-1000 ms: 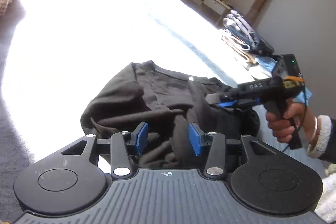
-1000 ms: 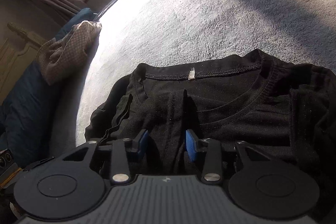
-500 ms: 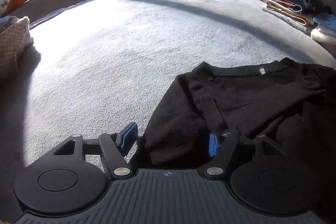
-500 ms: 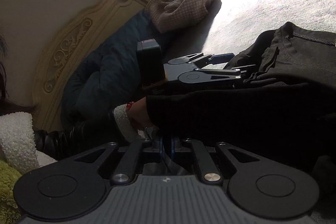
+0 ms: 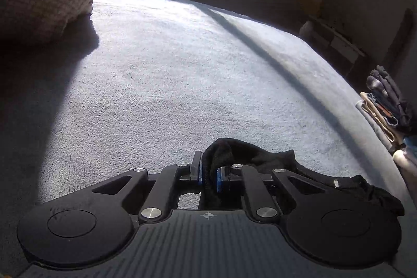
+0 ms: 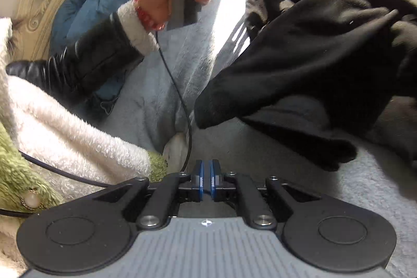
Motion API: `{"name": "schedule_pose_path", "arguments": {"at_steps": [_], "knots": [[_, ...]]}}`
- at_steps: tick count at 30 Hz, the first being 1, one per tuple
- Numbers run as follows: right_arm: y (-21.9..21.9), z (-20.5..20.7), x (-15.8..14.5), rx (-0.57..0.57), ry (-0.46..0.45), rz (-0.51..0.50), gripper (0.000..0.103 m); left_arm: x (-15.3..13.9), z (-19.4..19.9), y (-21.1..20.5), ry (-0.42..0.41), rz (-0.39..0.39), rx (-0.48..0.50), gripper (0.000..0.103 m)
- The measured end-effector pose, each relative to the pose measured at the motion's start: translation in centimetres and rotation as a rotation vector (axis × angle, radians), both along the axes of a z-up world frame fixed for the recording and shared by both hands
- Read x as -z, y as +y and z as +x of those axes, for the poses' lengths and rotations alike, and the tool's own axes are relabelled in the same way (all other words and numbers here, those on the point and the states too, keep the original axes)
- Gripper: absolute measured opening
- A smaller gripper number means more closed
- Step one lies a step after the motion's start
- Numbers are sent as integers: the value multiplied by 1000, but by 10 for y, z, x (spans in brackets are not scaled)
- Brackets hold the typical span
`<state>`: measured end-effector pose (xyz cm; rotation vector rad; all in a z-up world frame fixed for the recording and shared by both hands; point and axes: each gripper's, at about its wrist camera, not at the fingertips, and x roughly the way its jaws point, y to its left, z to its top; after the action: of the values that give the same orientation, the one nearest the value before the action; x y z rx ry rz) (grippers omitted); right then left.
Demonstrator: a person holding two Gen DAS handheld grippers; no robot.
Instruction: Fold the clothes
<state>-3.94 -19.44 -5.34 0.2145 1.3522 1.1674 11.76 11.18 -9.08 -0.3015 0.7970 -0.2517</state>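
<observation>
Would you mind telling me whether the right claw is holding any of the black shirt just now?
No, the right claw is closed with its blue pads together and nothing between them, while the black shirt hangs apart, ahead of it.

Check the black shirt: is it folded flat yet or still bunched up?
Still bunched. The black shirt hangs in loose, crumpled folds off the bed, one bunch pinched between the left hand-held gripper pads.

No writing, brand or number can be read anywhere; the small white tag point(image 5: 336, 183) on the black shirt point(image 5: 260, 160) is too tiny to read.
</observation>
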Motion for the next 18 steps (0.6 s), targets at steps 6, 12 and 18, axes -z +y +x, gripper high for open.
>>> {"name": "schedule_pose_path", "arguments": {"at_steps": [6,12,18], "knots": [[-66,60,-26,299,-160,-19,46,6,4,32,46,-14,-105,30],[-118,117,-21,607,-266,-128,65,-6,13,20,-34,58,-12,35],[-136,159,12,722,-294,-303,69,0,33,-50,-65,236,373,54]]}}
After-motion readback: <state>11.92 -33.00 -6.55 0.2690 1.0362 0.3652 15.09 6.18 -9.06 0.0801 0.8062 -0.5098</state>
